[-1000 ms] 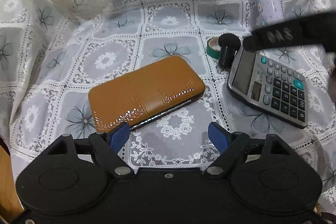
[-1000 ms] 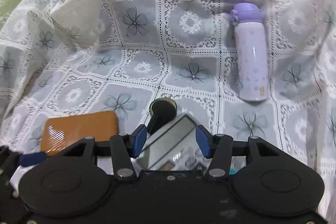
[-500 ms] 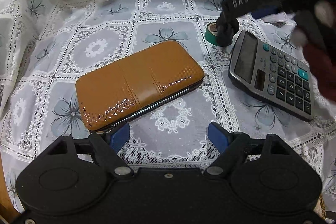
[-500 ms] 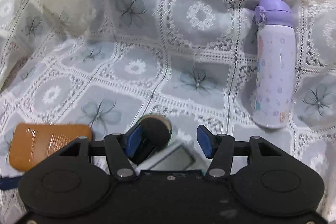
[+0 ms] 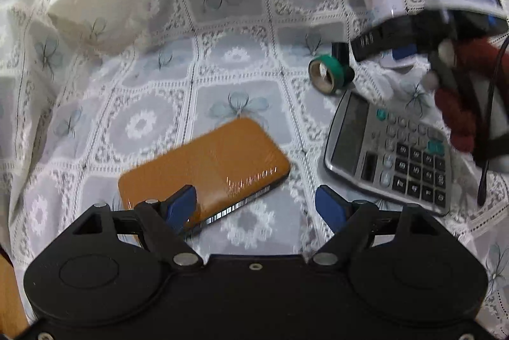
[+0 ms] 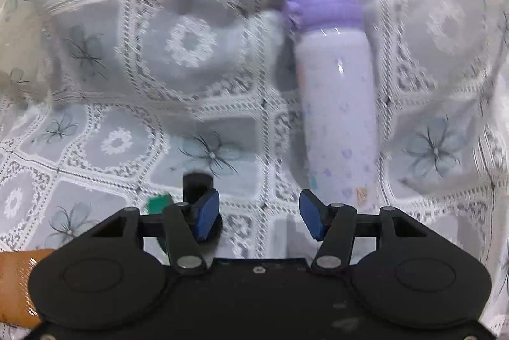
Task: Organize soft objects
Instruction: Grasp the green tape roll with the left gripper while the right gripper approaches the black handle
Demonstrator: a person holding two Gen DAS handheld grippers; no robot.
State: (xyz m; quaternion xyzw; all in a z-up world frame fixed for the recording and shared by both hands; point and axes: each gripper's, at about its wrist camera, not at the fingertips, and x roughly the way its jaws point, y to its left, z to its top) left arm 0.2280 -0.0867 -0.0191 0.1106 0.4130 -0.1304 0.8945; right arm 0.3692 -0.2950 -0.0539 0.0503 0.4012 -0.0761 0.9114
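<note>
A lace-covered counter (image 5: 235, 60) holds a stiff, glossy brown wallet (image 5: 206, 161), best pinched at its edges; both grippers' fingers (image 5: 181, 206) stand apart, empty.

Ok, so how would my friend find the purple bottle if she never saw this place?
Look at the lacy flowered cloth that covers everything. Toward the back, beyond the calculator and the green tape roll, lies the bottle on its side. It is the only tall, pale lilac thing there, with a darker purple cap pointing away.
</note>
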